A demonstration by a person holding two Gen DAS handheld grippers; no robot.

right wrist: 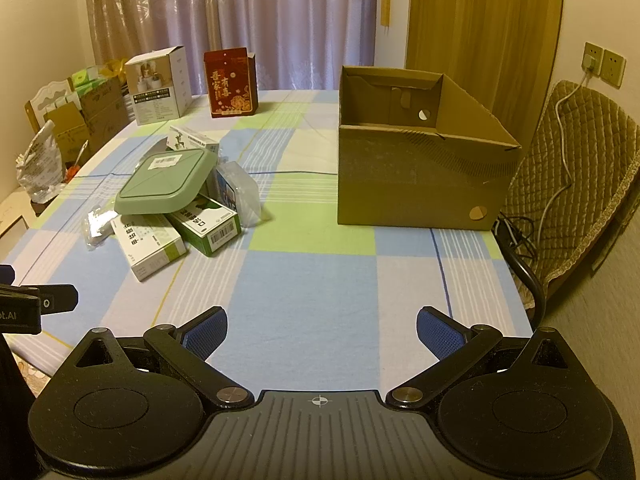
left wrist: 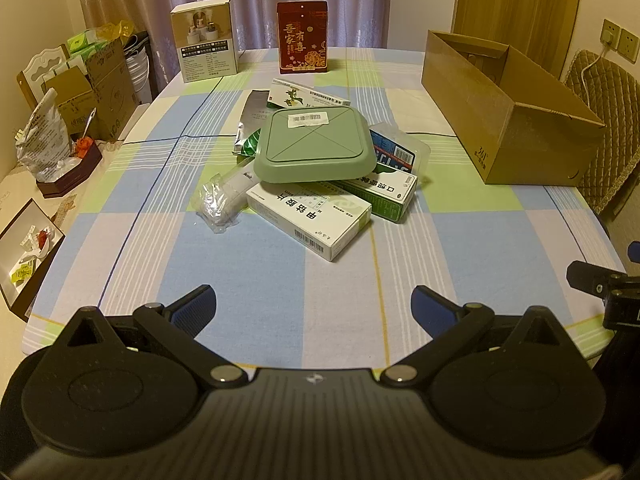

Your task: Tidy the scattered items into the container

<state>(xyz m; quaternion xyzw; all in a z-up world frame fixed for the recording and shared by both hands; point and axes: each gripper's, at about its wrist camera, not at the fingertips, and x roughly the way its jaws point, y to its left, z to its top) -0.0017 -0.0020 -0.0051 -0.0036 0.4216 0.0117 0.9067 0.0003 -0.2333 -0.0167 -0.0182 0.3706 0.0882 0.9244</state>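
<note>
- Both grippers hover low over the near edge of the tabletop (right wrist: 304, 280), and I hold nothing yet; the task looks not started, as every item lies outside the box.
- The left gripper (left wrist: 314, 308) has its fingers (left wrist: 196, 308) spread wide with only cloth between them.
- The right gripper (right wrist: 322, 332) is the same, its blue pads apart and empty.
- The pile sits straight ahead of the left fingers, well apart from them. From the right fingers it lies ahead and far to the left.
- On top of the pile rests a green square lid (left wrist: 316, 144), tilted, lying on the medicine boxes.
- The nearest piece is the white medicine box (left wrist: 308, 216). Its long axis runs diagonally, from far left to near right of the left fingers.
- A green medicine box (left wrist: 376, 194) lies beside it, partly under the lid, and a clear plastic packet (left wrist: 222, 200) is at the left of the pile.
- The cardboard box (right wrist: 416, 176) stands ahead of the right fingers, slightly to the right, its top open.
- I judge that the left gripper is nearer to the pile and the right one nearer to the container.
</note>
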